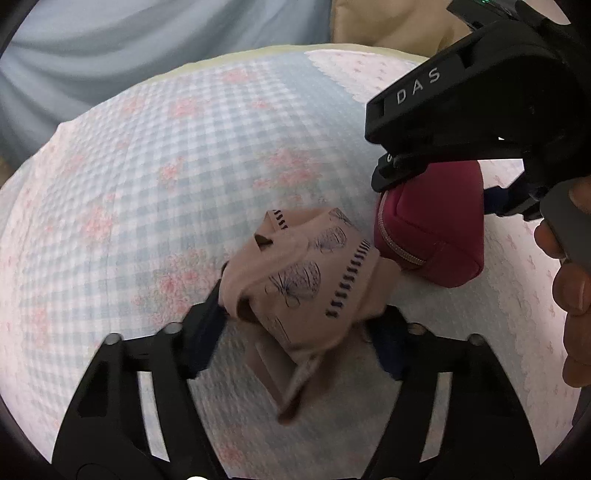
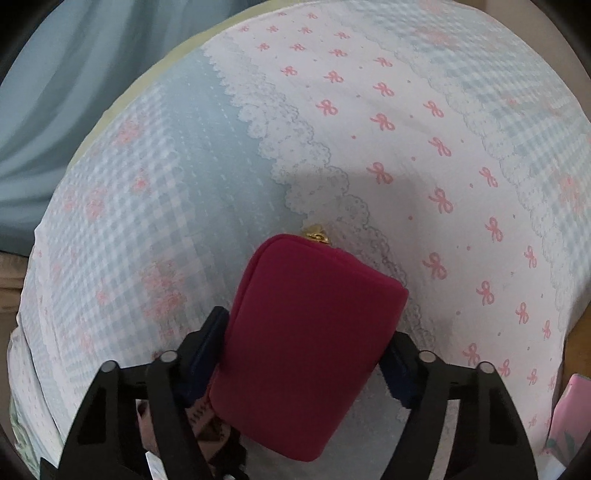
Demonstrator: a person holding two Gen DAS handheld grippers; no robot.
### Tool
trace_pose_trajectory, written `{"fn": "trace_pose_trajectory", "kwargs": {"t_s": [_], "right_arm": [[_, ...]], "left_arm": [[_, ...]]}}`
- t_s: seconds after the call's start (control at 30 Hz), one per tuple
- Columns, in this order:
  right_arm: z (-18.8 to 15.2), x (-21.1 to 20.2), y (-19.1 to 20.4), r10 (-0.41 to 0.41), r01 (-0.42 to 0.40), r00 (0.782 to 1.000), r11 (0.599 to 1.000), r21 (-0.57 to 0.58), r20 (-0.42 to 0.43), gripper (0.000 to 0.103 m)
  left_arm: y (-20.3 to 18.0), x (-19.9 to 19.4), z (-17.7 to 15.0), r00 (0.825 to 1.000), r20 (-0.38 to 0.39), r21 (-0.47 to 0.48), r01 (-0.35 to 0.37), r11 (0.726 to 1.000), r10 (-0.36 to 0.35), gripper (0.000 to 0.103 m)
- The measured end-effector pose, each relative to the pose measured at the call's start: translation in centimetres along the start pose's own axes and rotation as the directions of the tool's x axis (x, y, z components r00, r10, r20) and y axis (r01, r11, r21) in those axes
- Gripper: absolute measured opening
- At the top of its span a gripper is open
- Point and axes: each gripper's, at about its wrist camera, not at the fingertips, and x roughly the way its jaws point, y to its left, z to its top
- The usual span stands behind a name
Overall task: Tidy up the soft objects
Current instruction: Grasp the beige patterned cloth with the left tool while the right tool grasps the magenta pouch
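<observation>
My left gripper [image 1: 299,325] is shut on a beige printed cloth pouch [image 1: 303,280], held just above the patterned bedspread [image 1: 147,184]. My right gripper [image 2: 306,350] is shut on a magenta zip pouch [image 2: 306,343] with a gold zipper pull [image 2: 316,233]. In the left wrist view the magenta pouch [image 1: 432,232] sits right beside the beige pouch, touching or nearly so, with the right gripper's black body [image 1: 461,110] above it. A bit of the beige pouch [image 2: 207,424] shows under the right gripper.
The bedspread [image 2: 369,129] has blue gingham, lace print and pink bows. A pale blue curtain [image 2: 55,92] hangs behind the bed's far edge. A tan cushion [image 1: 388,22] lies at the back. A pink object [image 2: 569,417] sits at the right edge.
</observation>
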Motion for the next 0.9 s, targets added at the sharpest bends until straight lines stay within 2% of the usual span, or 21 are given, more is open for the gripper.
{"fn": "trace_pose_trajectory", "kwargs": {"t_s": [0.07,0.17,0.2,0.23,0.37,0.67,0.9], "right_arm": [[-0.3,-0.5,-0.1,0.009,-0.008,1.0,1.0,-0.021,0.011,0.06],[-0.7,-1.1,-0.1,0.026,-0.025,0.999,0.999,-0.044,0.026,0.053],[-0.9,-1.5,-0.4,0.031,-0.03,0.999,0.998,-0.051,0.03,0.053],[-1.1,-1.7,-0.6,0.041,-0.039,0.999,0.998,-0.058,0.035,0.051],[-2.0,-2.6,-1.4,0.063,-0.06,0.997,0.996,-0.063,0.041,0.047],[-3.3,-6.3,-1.9,0.081,-0.071,0.993,0.991,-0.115,0.09,0.046],[-4.3,-11.9,-1.1,0.101,-0.072,0.984,0.979,-0.191,0.146,0.046]], "left_arm": [[0.2,-0.4,0.0,1.0,0.0,-0.009,0.003,1.0,-0.003,0.06],[0.4,-1.0,0.0,1.0,0.011,-0.035,0.026,0.999,-0.026,0.044],[0.4,-1.3,0.0,1.0,0.018,-0.032,0.024,0.999,-0.024,0.033],[0.2,-1.6,0.0,0.999,0.024,-0.023,0.028,0.999,-0.027,0.029],[0.1,-2.3,0.1,0.999,0.033,-0.015,0.022,1.0,-0.021,0.026],[1.7,-5.7,0.5,0.998,0.067,-0.11,0.026,0.994,-0.019,0.024],[1.4,-11.6,1.6,0.993,0.121,-0.139,0.018,0.99,-0.002,0.024]]}}
